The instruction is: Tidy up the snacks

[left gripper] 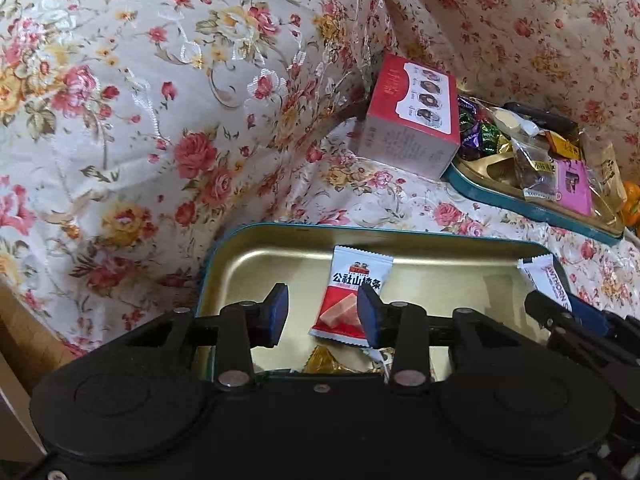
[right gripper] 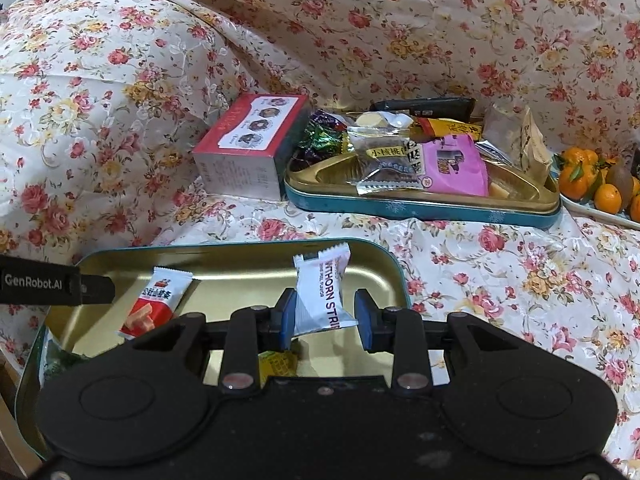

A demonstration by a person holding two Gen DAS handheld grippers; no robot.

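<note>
Gold inside, the near tin [right gripper: 372, 264] holds two hawthorn packets. White packet [right gripper: 322, 296], reading "THORN STRIP", is pinched in the right gripper [right gripper: 326, 316]. Left gripper [left gripper: 322, 312], marked "GenRobot.AI", stands apart over the red-and-white packet [left gripper: 348, 292]. Second tin [right gripper: 420, 204] is full.

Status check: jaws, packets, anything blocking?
Left gripper open, red packet loose between the jaws in near tin. Right gripper holds white packet above it. Nothing blocking.
</note>
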